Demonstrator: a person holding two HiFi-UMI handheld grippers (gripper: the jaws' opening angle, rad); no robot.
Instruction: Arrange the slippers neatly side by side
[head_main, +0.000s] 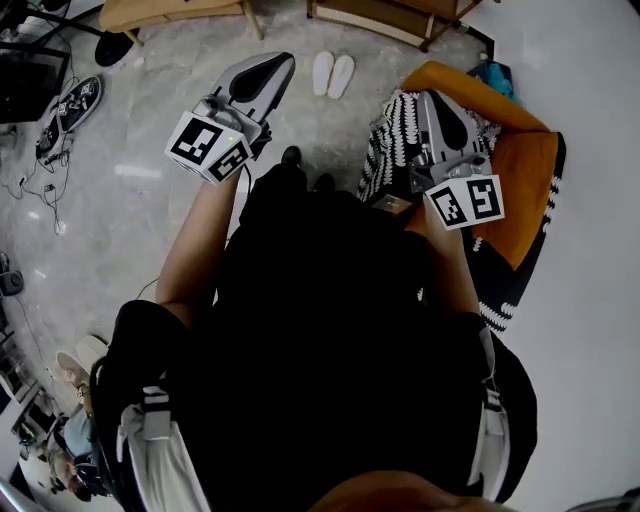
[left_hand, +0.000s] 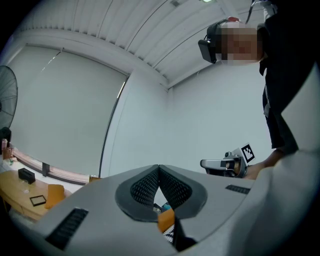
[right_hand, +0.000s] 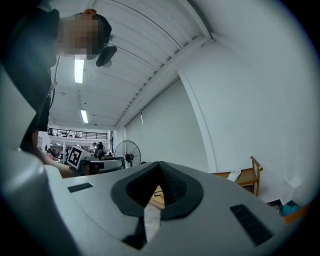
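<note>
I held my left gripper (head_main: 278, 66) and right gripper (head_main: 436, 100) closed, empty and level. The white slippers (head_main: 333, 74) already lay side by side, so I judged nothing was left to grasp.

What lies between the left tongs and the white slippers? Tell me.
Bare floor only, in the head view, from the shut left tongs to the slippers.

Slippers (head_main: 322, 72): two white ones, far on the floor
My tools: two, left tool (head_main: 283, 62) and right tool (head_main: 433, 98)
Orange cushion (head_main: 525, 160): one, right
Fan (right_hand: 127, 151): one, far
</note>
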